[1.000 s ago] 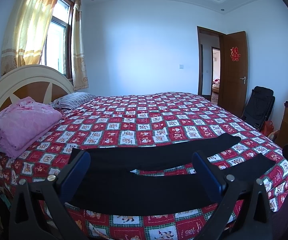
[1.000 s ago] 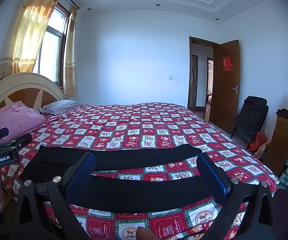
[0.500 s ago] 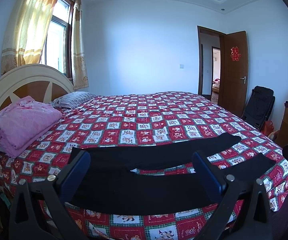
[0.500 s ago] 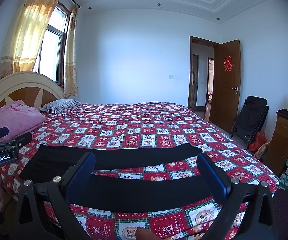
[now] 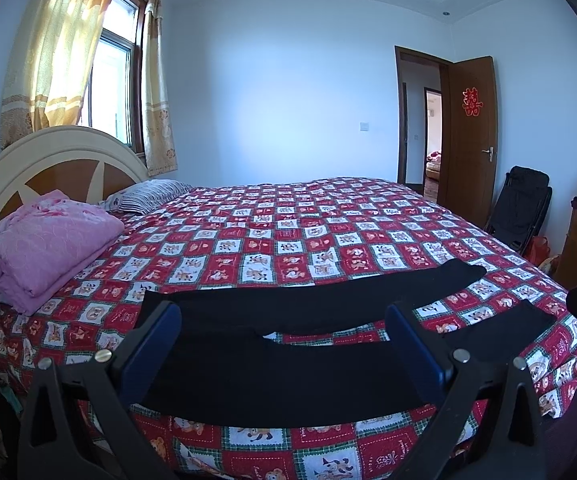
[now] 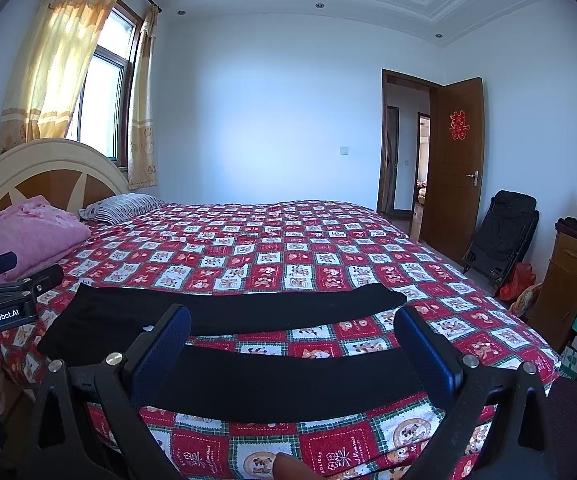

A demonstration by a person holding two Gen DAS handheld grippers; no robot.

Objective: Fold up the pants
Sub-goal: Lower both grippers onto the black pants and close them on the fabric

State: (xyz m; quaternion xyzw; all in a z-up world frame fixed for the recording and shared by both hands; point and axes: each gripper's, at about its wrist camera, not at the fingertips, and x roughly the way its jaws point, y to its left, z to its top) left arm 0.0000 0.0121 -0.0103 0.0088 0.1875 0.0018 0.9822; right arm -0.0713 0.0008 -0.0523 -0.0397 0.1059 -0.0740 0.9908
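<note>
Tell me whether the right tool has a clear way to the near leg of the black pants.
Probably yes. The right tool is open and empty, and the near leg of the black pants lies flat on the quilt straight ahead between its fingers, nothing lying between.

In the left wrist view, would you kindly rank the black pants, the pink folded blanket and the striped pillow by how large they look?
Largest to smallest, as they look:
1. black pants, spread wide across the near edge of the bed
2. pink folded blanket
3. striped pillow

The pillow lies farthest from the camera, so its true size is unsure.
</note>
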